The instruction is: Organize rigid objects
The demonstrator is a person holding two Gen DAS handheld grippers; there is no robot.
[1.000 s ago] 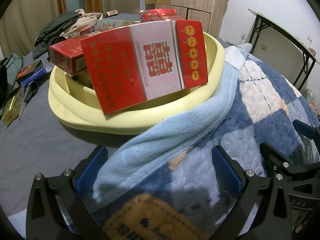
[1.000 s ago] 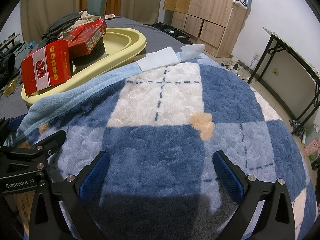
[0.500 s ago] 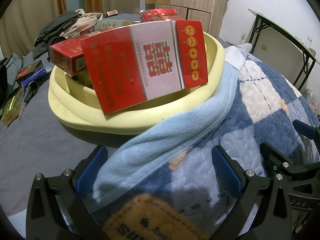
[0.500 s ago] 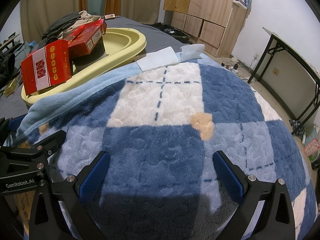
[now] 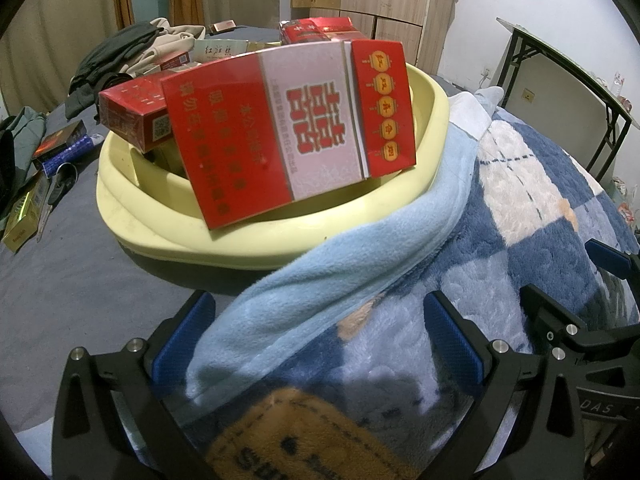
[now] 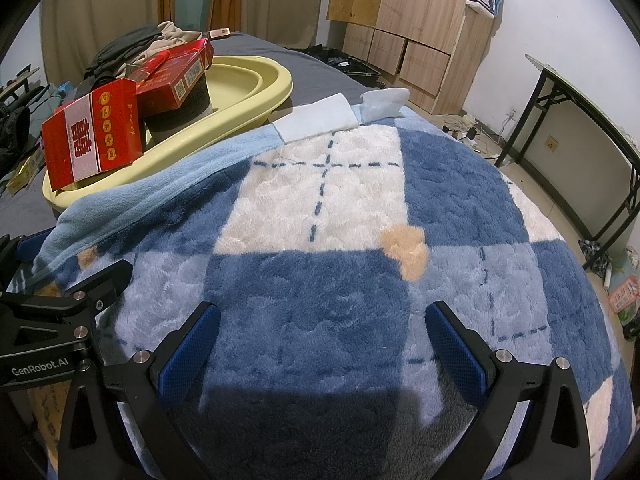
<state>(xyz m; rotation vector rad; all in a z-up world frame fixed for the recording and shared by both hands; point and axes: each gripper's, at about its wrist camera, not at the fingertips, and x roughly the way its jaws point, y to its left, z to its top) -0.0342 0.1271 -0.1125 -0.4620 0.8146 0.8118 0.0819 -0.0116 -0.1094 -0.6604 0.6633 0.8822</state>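
- Nothing has moved since a second ago, honestly: both grippers sit in the same spot over the blanket (image 6: pixel 320 208) and the basin pile looks identical. My read is that it's a pause, either between picks or near the end.
- Far left on the bed (image 5: pixel 80 280): a few loose bits lie outside the basin, namely a dark box (image 5: pixel 60 145), scissors (image 5: pixel 56 192) and a gold box (image 5: pixel 22 224). If "organize" means everything goes in the basin, those look like what's left to do.
- Yellow basin (image 5: pixel 168 232) comes next, sitting on the bed with its right edge touching the blanket's light blue hem. It's stacked with red boxes; the big red carton (image 5: pixel 288 128) leans tilted against the front rim, and a smaller red box (image 5: pixel 132 114) pokes out behind it on the left.
- That carton looks a bit precarious to me, so nudging the basin could tip it out.
- Left gripper (image 5: pixel 320 344): fingers spread wide, nothing between them, hovering low over the blanket hem, just in front of the basin.
- Right gripper (image 6: pixel 320 344): fingers wide too, empty, over the blue and white checks, well apart from the basin.
- Folding table (image 6: pixel 580 92) and wardrobe (image 6: pixel 420 20) further right, nothing task related on them that I can make out.
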